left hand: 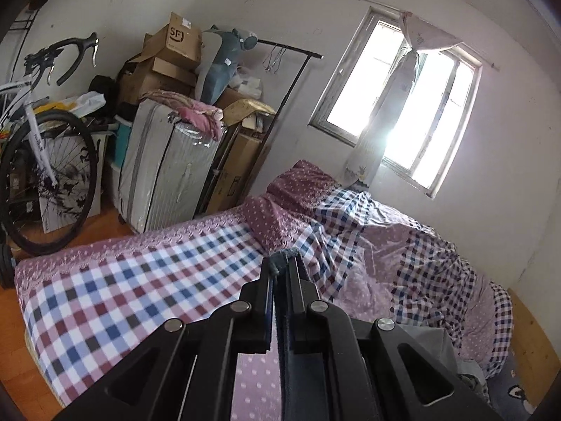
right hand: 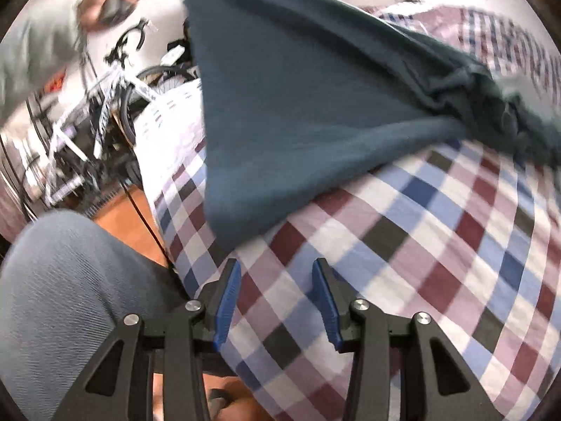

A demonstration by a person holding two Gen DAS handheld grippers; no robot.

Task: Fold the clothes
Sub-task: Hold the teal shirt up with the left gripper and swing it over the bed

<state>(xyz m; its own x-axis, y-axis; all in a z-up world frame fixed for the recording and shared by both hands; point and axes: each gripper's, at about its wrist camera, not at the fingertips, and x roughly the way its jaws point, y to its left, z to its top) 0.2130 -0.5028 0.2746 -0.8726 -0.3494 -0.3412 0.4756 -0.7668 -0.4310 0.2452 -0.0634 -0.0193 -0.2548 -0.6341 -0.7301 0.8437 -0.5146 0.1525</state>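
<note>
A dark teal garment hangs stretched over the checked bed sheet, lifted at the top left and bunched at the right. My left gripper is shut on an edge of that teal garment, held well above the bed; the cloth runs down between its jaws. My right gripper is open, low over the near edge of the bed, with nothing between its blue pads. The garment's lower corner hangs just beyond its fingertips.
A bicycle stands by the bed's far end, beside stacked cardboard boxes, a wrapped suitcase and a clothes rail. A rumpled quilt fills the bed under the window. A person's grey trouser leg stands by the bed edge.
</note>
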